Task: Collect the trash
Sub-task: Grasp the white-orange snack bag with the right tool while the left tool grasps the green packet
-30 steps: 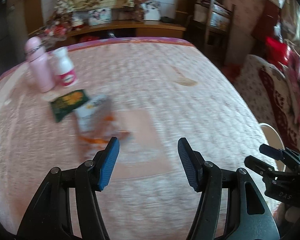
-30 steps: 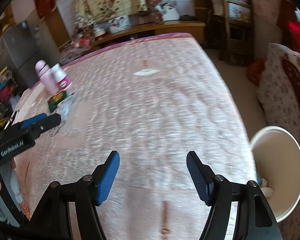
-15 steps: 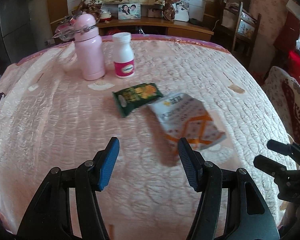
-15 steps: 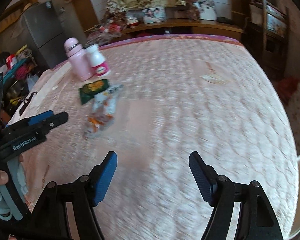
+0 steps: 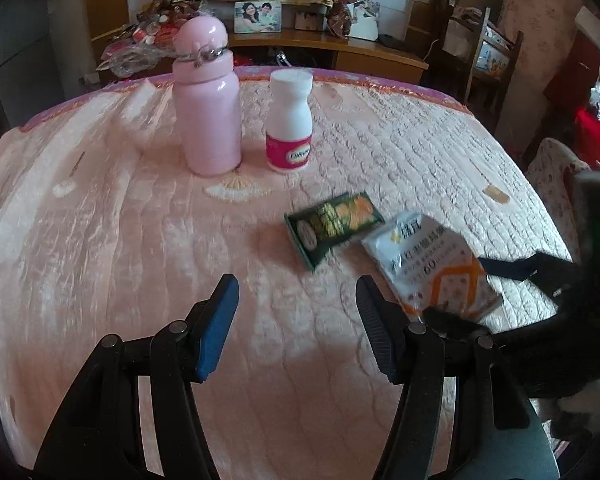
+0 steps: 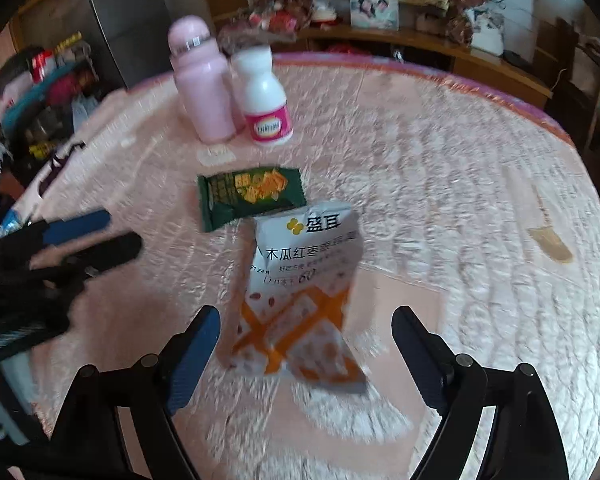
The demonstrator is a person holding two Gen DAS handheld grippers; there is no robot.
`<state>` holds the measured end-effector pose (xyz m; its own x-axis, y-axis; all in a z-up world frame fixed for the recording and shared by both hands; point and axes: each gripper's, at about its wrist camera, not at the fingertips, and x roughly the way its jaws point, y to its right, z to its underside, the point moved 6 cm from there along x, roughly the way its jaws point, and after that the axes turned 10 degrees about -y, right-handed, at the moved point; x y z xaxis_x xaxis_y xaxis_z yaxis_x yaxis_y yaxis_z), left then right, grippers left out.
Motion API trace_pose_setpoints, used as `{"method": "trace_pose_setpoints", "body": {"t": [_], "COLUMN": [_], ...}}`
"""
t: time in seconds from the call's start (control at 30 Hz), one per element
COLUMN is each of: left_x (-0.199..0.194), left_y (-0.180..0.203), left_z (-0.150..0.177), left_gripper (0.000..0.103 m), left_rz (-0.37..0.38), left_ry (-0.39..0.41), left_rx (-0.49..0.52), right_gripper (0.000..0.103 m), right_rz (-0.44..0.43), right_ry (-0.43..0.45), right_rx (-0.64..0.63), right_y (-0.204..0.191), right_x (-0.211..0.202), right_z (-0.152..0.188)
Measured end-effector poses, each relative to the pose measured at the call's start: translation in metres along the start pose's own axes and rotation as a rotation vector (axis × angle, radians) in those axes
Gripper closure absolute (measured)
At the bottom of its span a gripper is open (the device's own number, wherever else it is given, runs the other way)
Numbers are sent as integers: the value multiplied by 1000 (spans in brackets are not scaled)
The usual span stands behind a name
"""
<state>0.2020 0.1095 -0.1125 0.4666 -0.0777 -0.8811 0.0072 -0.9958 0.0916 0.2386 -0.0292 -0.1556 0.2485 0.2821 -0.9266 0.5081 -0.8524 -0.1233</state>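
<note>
A white and orange snack bag (image 6: 300, 296) lies flat on the pink quilted table cover (image 6: 440, 208), right in front of my open right gripper (image 6: 306, 340), its near end between the jaws. It also shows in the left wrist view (image 5: 432, 268). A green snack wrapper (image 6: 248, 196) lies just beyond it, also in the left wrist view (image 5: 332, 228). My left gripper (image 5: 296, 308) is open and empty, low over the cover, left of both wrappers.
A pink flask (image 5: 208, 104) and a white pill bottle (image 5: 290, 124) stand at the far side of the table cover (image 5: 100, 240). A small brown scrap (image 6: 548, 240) lies at the right. Shelves, a chair and clutter surround the table.
Both grippers have swung left and closer to the wrappers. The white bag now sits between the right gripper's jaws. The white bin at the right has left the view.
</note>
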Motion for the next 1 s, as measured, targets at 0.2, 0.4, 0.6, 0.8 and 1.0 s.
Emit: {"method": "trace_pose_setpoints", "body": {"t": [0.2,0.4,0.6,0.8,1.0], "left_x": [21,51,79,87,81], "left_y": [5,29,49,49,54], "left_z": [-27,-53,-52,-41,-24], "left_gripper": [32,32,32,60,87], "left_rz": [39,54,3,22,16], "left_ry": [-12,-37,-106,-157,-169], "left_rx": [82,210,378,345,314], "right_gripper": [48,48,48,48,48], "right_rz": [13,17,-23,-17,-13], "right_ry": [0,35,28,22,48], "right_rx": [-5,19,76,66,65], "right_y": [5,39,67,68,66], "right_x": [23,-9,-24,-17,-24], "right_z": [4,26,50,57,62]}}
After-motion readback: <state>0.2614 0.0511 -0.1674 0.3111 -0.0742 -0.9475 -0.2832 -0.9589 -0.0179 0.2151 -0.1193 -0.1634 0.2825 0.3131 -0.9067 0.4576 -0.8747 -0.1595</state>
